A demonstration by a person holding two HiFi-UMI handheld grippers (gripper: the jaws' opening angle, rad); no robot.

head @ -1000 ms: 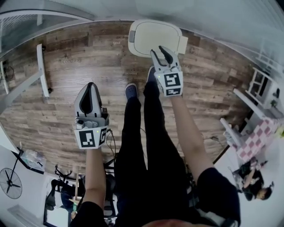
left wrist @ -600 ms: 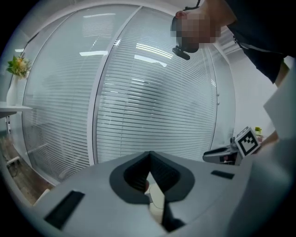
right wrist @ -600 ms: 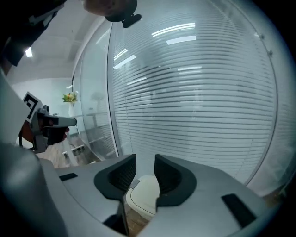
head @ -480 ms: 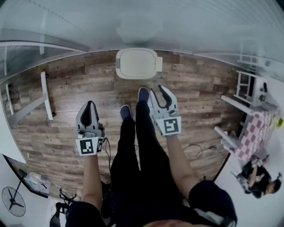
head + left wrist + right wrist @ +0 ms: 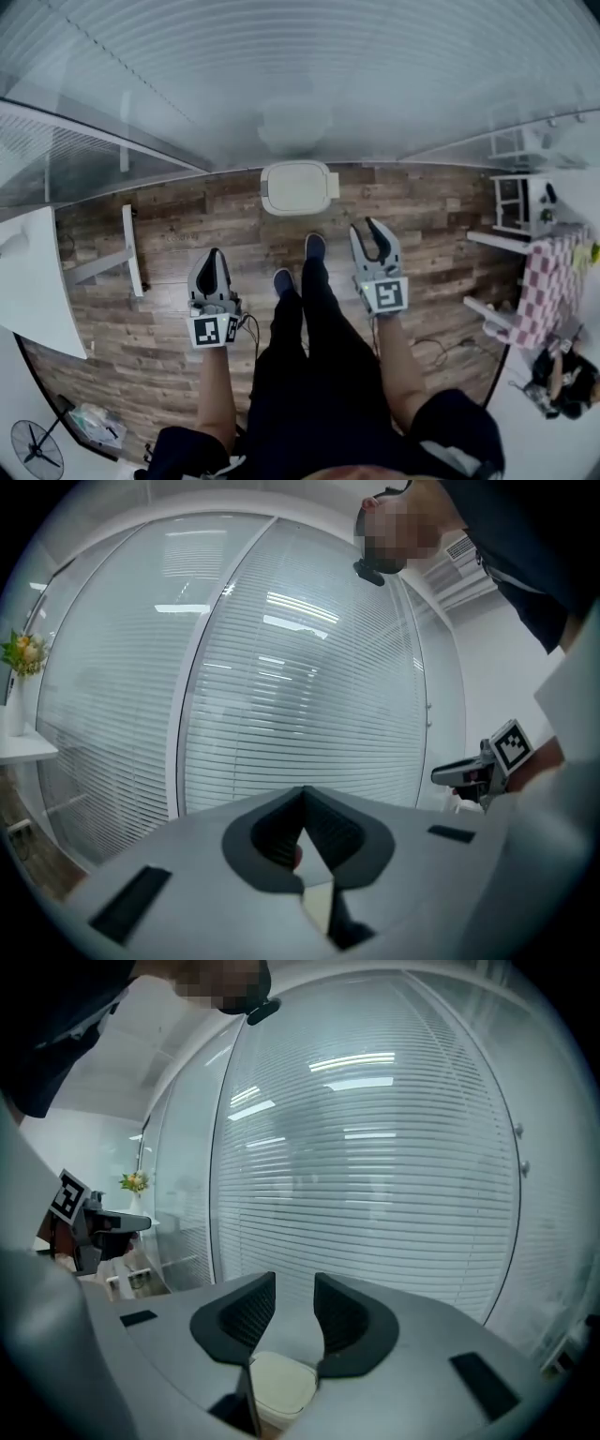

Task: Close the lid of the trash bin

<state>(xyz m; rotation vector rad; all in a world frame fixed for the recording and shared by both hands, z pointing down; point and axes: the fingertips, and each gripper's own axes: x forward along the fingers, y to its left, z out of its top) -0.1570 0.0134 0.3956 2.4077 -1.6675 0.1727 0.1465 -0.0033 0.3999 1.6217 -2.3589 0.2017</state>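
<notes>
The cream-white trash bin (image 5: 298, 187) stands on the wood floor against the glass wall, its lid lying flat and shut. Both grippers hang well above and short of it, on either side of my legs. My left gripper (image 5: 214, 255) has its jaws meeting at the tips with nothing between them (image 5: 302, 791). My right gripper (image 5: 366, 227) holds its jaws apart and empty (image 5: 294, 1283). A small cream patch of the bin (image 5: 281, 1382) shows low between the right jaws. Each gripper view also catches the other gripper at its edge.
A glass wall with blinds (image 5: 281, 84) runs behind the bin. A white table (image 5: 28, 281) and a white stand (image 5: 131, 248) are at the left. White shelves (image 5: 520, 202) and a checked cloth (image 5: 553, 281) are at the right. My shoes (image 5: 315, 246) point at the bin.
Both grippers have risen away from the bin; the right one has left the spot just over the lid. The bin now looks smaller and farther off, lid still flat.
</notes>
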